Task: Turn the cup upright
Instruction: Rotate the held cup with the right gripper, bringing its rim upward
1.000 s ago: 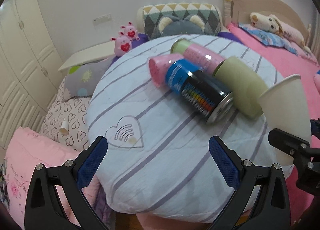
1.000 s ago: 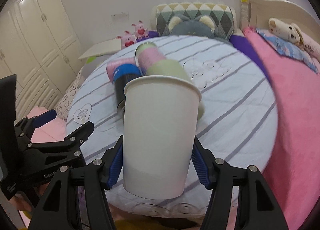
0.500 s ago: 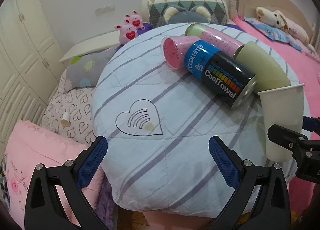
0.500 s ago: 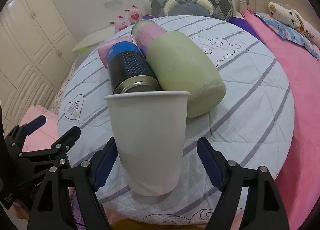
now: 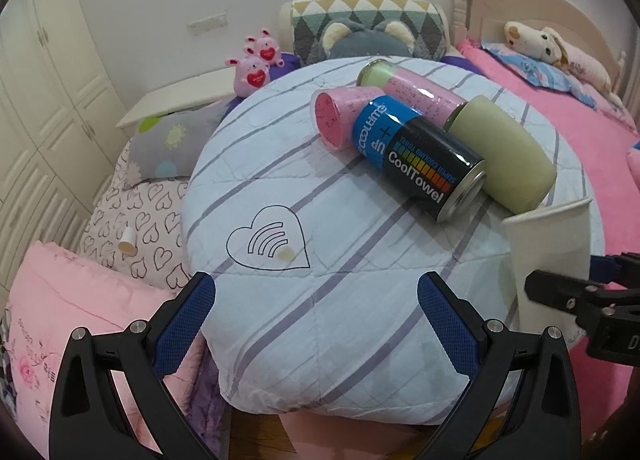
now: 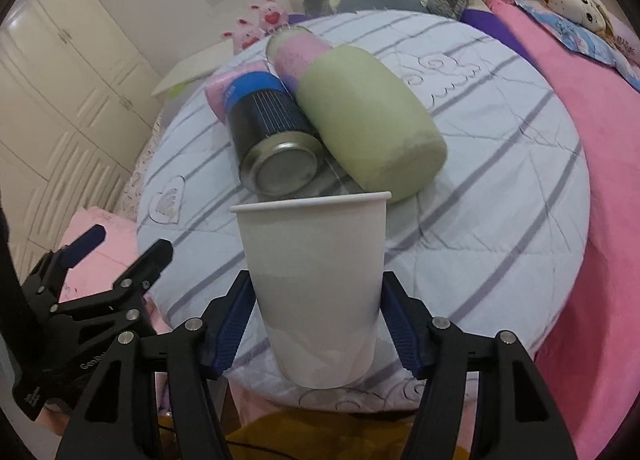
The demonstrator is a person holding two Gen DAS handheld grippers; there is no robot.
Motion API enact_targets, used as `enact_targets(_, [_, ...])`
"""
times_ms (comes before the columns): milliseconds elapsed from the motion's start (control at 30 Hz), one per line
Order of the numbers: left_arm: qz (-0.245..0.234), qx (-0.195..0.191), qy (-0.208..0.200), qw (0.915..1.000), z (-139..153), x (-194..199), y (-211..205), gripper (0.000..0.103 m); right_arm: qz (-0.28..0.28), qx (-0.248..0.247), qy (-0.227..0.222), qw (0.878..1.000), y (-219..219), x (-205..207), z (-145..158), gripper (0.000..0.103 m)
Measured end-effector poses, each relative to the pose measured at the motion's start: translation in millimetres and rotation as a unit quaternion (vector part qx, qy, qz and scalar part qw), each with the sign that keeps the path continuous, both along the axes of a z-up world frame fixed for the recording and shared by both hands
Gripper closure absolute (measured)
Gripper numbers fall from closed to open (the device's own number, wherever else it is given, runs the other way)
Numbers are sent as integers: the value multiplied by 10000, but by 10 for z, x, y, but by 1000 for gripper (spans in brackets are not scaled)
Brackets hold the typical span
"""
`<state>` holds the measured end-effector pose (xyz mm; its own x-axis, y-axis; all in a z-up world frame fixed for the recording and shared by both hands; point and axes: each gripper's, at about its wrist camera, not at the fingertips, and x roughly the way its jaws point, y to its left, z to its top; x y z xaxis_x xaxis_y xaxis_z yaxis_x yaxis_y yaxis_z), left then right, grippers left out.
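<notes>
A white paper cup stands upright, mouth up, near the front edge of the round striped cushion. My right gripper has its blue pads on either side of the cup's lower half, close to its walls; whether they press it I cannot tell. The cup also shows at the right edge of the left wrist view, with the right gripper beside it. My left gripper is open and empty over the cushion's front left edge, near a heart drawing.
Behind the cup lie a black and blue CoolTowel can, a pink cup, a pink and green tube and a pale green cylinder. Pink bedding is on the right, pillows and wardrobes on the left.
The right gripper lowered the cup toward the cushion's front edge; its jaws spread wide half a second ago and now sit close to the cup again. The left gripper drew back slightly.
</notes>
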<state>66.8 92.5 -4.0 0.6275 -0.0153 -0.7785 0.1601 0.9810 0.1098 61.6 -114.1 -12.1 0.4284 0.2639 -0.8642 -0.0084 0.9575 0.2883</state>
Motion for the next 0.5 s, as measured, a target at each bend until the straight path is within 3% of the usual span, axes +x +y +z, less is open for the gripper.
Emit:
enact_targets(67, [22,-24,-14,10000,0,2,-5,1,37,104,104,9999,-6,35,-38,37])
enact_targets(167, [35,-36,40,10000,-28,9,-22,1,11,-104,199,9997,12,83,-94,23])
enact_targets(500, [233,-45,106,9997,34,-39,-145,1,187,-271,-267,9991,-52,-32,80,23])
